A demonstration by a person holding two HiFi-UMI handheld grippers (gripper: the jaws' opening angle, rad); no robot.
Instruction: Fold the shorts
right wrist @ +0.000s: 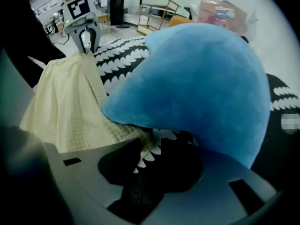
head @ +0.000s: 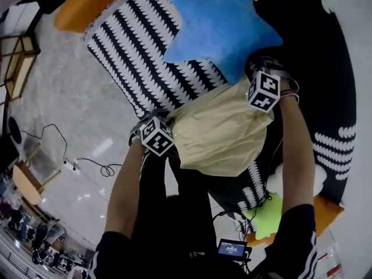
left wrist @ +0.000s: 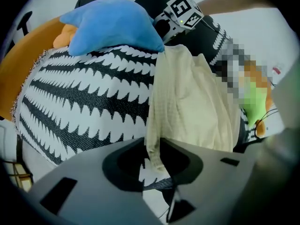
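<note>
The left gripper (left wrist: pixel 157 162) and the right gripper (right wrist: pixel 146 165) each pinch a corner of the pale yellow cloth shorts (head: pixel 221 135) in closed jaws (the folding looks barely started, most is left).

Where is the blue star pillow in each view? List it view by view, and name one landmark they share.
Head view: the blue star pillow is at top centre.
Left gripper view: it is at upper left.
Right gripper view: it fills the centre and right.
Shared landmark: the cream shorts, right beside the pillow in all three views.
</note>
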